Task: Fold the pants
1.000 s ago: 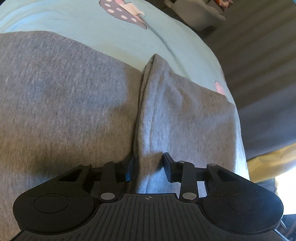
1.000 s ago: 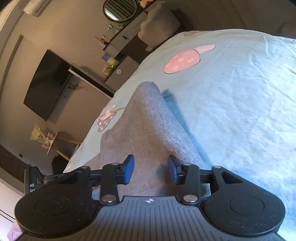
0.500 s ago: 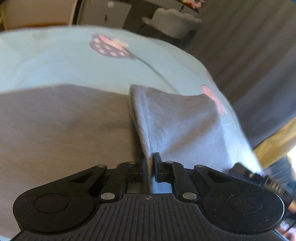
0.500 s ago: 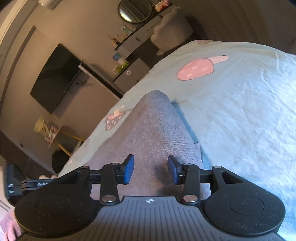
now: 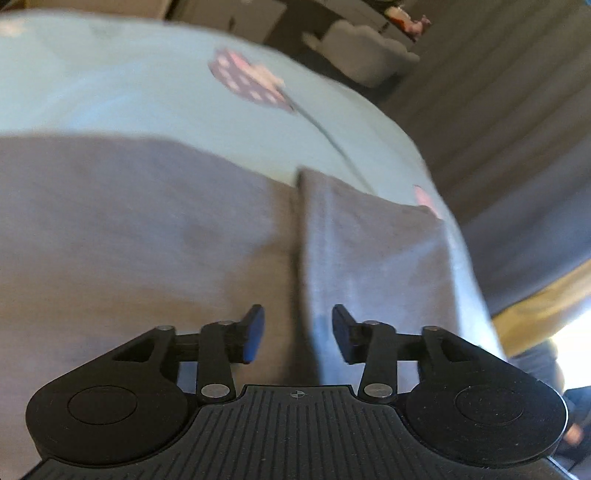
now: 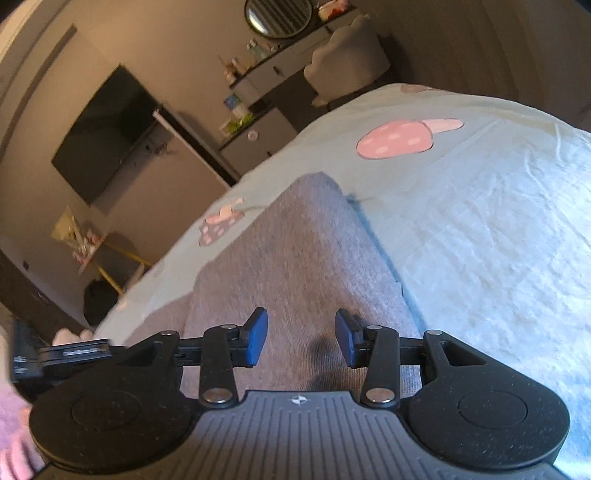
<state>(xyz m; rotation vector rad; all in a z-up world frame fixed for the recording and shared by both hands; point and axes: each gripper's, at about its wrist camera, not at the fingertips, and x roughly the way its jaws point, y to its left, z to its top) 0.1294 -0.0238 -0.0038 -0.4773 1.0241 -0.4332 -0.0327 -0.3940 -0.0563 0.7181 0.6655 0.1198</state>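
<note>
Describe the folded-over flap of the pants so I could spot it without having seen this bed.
Start at the pale blue bedsheet with its mushroom prints. The grey pants lie across it, and the flap sits on top at the sheet's edge. It looks lighter than the fabric beside it, with a raised fold line along its inner side.

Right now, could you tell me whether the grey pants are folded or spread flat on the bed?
Folded: the grey pants show an upper layer whose edge overlaps the layer beneath, on the light blue bedsheet.

A dark TV (image 6: 107,133) is hanging on the beige wall (image 6: 44,92), a round mirror (image 6: 279,14) is sitting above the dresser (image 6: 266,74), and bright light is spilling across the mushroom-print bedsheet (image 6: 480,221).
</note>
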